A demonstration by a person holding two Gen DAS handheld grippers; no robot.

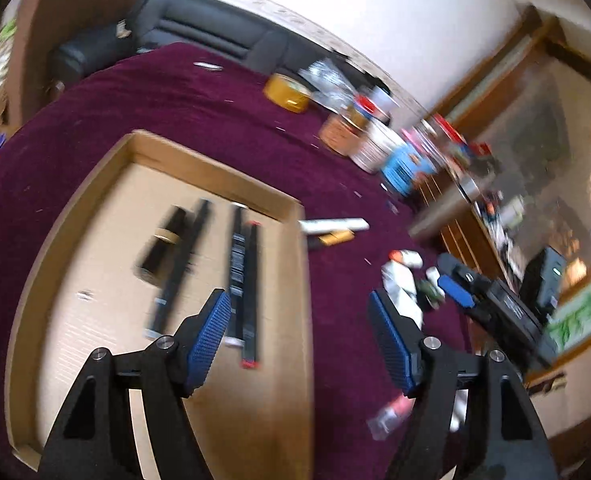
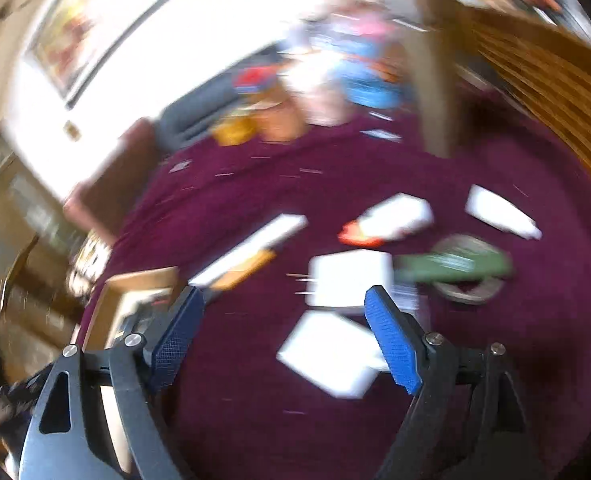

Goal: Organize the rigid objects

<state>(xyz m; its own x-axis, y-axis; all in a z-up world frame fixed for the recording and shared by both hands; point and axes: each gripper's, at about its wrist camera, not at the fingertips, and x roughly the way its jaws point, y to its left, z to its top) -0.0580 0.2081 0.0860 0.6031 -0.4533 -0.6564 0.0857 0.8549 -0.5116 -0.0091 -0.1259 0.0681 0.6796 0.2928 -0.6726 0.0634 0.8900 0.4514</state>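
A shallow cardboard tray (image 1: 95, 184) lies on the maroon cloth (image 1: 215, 100). In it lie a black tube with a gold band (image 1: 163, 240) and several long black sticks (image 1: 245, 280). My left gripper (image 1: 299, 308) is open and empty, above the tray's right wall. Right of the tray lie a white tube (image 1: 333, 225), an orange item (image 1: 335, 237) and white tubes (image 1: 401, 284). My right gripper (image 2: 283, 296) is open and empty above the cloth. Ahead of it lie white boxes (image 2: 349, 276), a white tube with a red cap (image 2: 391, 220), a green item (image 2: 455, 266) and the tray's corner (image 2: 143, 280). Both views are blurred.
At the cloth's far edge stand a yellow tape roll (image 1: 289, 92), jars and tins (image 1: 371, 144) and a blue box (image 1: 403, 168). A dark sofa (image 1: 199, 24) is behind. A wooden cabinet (image 1: 467, 224) stands at the right. The other gripper (image 1: 491, 296) shows at the right.
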